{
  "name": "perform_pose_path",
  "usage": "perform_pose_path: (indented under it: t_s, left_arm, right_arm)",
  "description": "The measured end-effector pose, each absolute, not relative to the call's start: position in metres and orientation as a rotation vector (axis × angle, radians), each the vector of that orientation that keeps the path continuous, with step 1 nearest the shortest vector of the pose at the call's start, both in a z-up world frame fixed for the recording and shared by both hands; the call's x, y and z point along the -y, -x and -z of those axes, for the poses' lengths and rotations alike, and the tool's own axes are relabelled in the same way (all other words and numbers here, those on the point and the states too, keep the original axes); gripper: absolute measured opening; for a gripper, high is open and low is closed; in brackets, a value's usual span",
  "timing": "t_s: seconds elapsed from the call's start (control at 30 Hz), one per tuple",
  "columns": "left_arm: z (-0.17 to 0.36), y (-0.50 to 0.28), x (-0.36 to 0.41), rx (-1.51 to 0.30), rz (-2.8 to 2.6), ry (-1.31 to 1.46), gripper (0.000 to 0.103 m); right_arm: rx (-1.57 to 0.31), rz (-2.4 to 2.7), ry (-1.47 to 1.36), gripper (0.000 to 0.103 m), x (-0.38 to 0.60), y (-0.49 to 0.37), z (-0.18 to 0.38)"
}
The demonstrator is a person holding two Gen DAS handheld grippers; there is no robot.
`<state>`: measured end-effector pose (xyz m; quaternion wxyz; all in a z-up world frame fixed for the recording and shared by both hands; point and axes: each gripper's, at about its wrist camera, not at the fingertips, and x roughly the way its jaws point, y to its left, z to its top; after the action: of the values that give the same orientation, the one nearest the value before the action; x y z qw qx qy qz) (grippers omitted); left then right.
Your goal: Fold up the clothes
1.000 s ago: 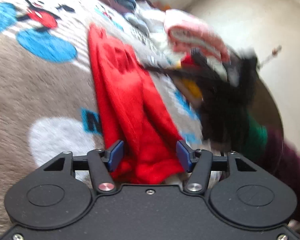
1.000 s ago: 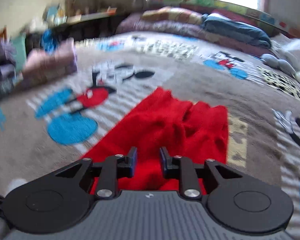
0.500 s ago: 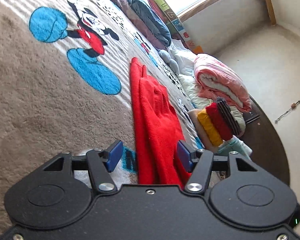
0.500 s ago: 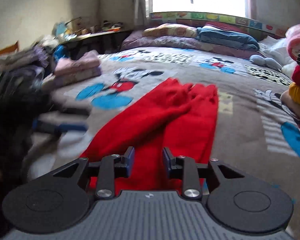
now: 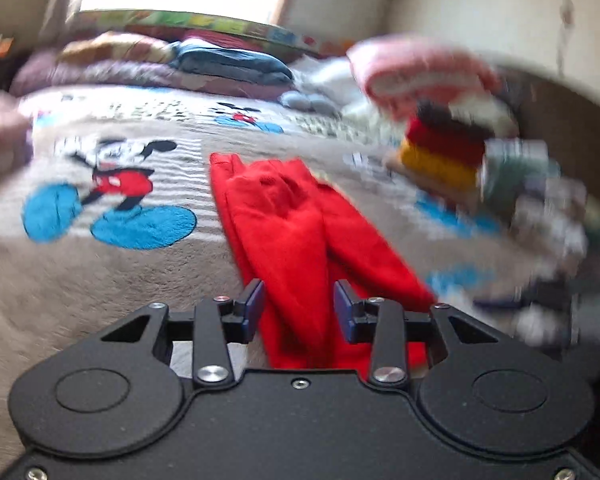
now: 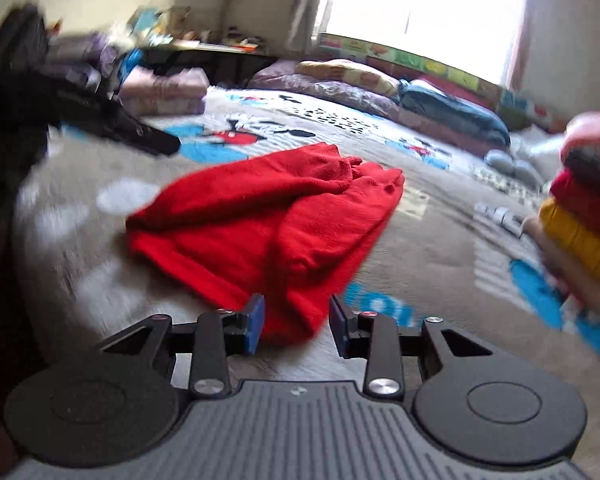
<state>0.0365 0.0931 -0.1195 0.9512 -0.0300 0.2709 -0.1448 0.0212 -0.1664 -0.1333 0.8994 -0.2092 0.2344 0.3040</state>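
Observation:
A red fleece garment (image 5: 296, 232) lies folded lengthwise on the Mickey Mouse blanket (image 5: 100, 264). My left gripper (image 5: 299, 312) is open, its blue pads on either side of the garment's near end, not closing on it. In the right wrist view the same garment (image 6: 276, 216) lies spread and rumpled. My right gripper (image 6: 296, 326) is open over the garment's near corner. The left gripper shows as a dark blur (image 6: 112, 120) at the left of that view.
A stack of folded clothes, red and yellow among them (image 5: 444, 152), sits at the right; it also shows in the right wrist view (image 6: 580, 216). Pillows and bedding (image 5: 228, 64) line the far edge under the window. Folded pink items (image 6: 160, 88) lie far left.
Both grippers have swung around the garment, so the views have turned. The right jaws have opened wider. The left jaws stay open. The garment lies in the same place.

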Motion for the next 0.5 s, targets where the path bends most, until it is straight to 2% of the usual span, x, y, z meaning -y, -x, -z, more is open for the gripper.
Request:
perform_pose_path:
  t_s: [0.13,0.3,0.43,0.5]
  left_arm:
    - [0.126,-0.019,-0.062,-0.599,0.304,-0.282,0.052]
    - [0.168,-0.005,-0.035,-0.579,0.292,-0.758,0.054]
    - [0.205,0.000,-0.028,-0.522,0.251,-1.010,0.055]
    - [0.213,-0.004,-0.031,-0.473,0.232,-1.030,0.055]
  right_arm:
    - [-0.481,-0.626,0.567,0.039,0.170,-0.010,0.151]
    - [-0.419,-0.609,0.702,0.040,0.156,0.001,0.163]
    - [-0.367,-0.599,0.776,0.041,0.146,-0.002,0.170]
    - [-0.338,-0.600,0.811,0.041,0.140,-0.003,0.173]
